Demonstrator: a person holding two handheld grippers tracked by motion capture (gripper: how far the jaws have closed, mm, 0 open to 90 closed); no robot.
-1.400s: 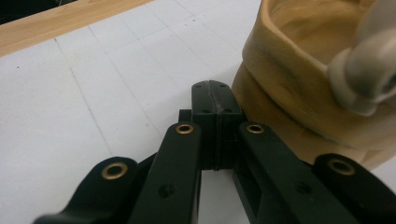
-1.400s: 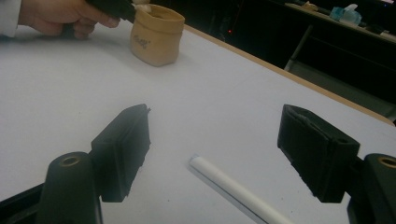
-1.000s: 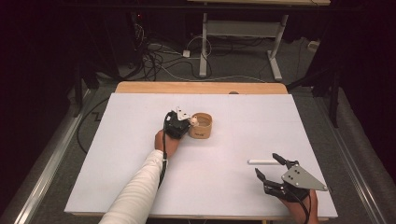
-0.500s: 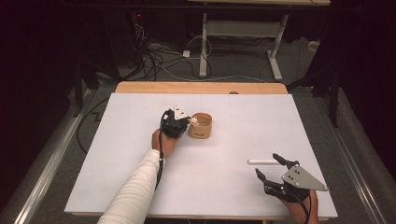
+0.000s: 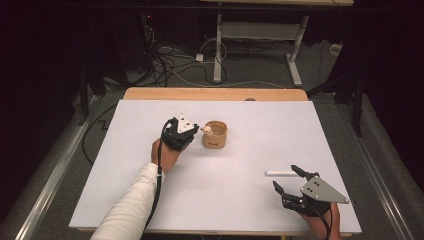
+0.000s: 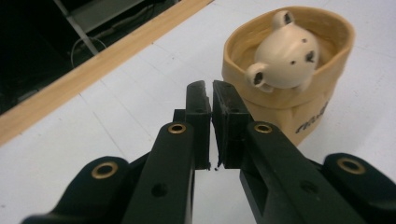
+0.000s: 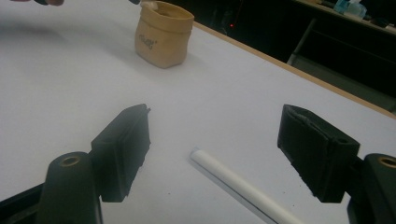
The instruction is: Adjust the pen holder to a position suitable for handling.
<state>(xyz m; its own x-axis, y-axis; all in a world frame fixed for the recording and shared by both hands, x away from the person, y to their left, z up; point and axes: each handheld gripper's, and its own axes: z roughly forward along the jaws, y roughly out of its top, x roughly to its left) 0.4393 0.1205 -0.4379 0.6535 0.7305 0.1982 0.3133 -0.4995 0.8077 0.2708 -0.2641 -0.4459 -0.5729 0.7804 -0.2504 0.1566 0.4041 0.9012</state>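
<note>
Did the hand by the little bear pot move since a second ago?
Yes, a little. In the high view the left gripper has drawn slightly back from the tan pot, toward the table's near edge, while the pot stayed put.

Dark lettering is showing on the tan pouch (image 7: 163, 33), perhaps a brand, but too blurred to read.
</note>
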